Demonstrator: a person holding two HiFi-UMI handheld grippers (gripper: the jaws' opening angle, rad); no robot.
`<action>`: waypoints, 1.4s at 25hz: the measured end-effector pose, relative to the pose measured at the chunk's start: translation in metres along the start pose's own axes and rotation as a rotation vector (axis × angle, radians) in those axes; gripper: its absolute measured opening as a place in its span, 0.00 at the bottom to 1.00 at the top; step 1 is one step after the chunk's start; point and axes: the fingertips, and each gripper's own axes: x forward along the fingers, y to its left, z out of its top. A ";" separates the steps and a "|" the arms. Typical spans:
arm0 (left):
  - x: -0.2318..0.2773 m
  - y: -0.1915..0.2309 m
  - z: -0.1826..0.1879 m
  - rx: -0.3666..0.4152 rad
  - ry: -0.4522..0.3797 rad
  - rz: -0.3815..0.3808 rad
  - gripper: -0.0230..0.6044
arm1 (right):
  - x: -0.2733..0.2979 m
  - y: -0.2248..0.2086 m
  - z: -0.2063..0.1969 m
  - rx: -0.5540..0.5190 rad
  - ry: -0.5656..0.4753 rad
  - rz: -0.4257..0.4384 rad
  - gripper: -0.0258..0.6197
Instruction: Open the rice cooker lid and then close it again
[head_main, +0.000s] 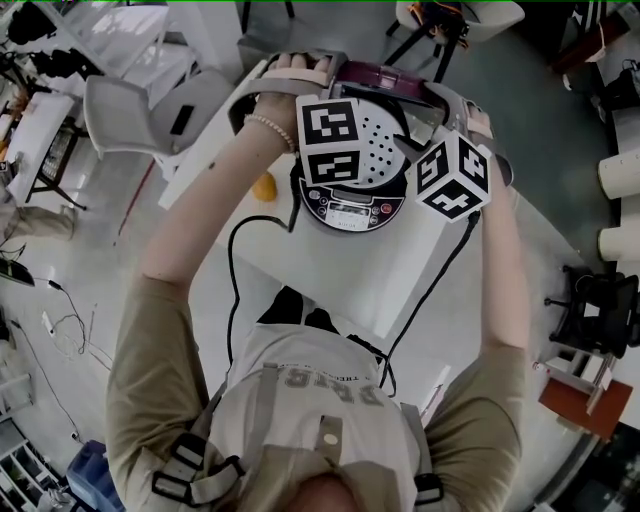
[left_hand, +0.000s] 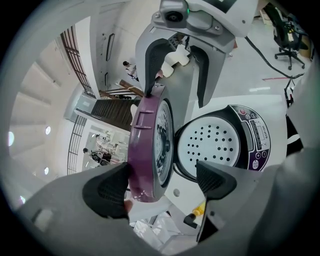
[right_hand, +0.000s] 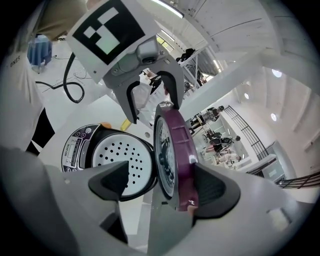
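Observation:
The rice cooker (head_main: 352, 208) stands on the white table (head_main: 400, 275), and its purple lid (head_main: 385, 78) is raised upright at the back. A white perforated plate (left_hand: 215, 145) shows inside the body. My left gripper (left_hand: 160, 182) is open and straddles one edge of the lid (left_hand: 145, 145), its left pad against the purple outer face. From the opposite edge my right gripper (right_hand: 165, 182), open too, straddles the lid (right_hand: 180, 145), with the right pad on the purple side. Each gripper shows in the other's view, across the lid.
A small yellow object (head_main: 264, 187) lies on the table left of the cooker. The black power cord (head_main: 233, 285) loops off the table's near edge. A grey chair (head_main: 140, 110) stands at the far left, an office chair (head_main: 598, 300) at the right.

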 end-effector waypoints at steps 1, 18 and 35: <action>-0.001 -0.003 0.000 0.002 0.004 -0.001 0.74 | -0.001 0.003 0.000 0.001 -0.002 0.005 0.67; -0.016 -0.055 -0.005 0.037 0.044 0.010 0.74 | -0.020 0.045 -0.003 0.008 -0.024 0.039 0.67; -0.021 -0.090 -0.009 0.073 0.059 0.013 0.73 | -0.014 0.080 -0.019 -0.007 -0.002 0.069 0.67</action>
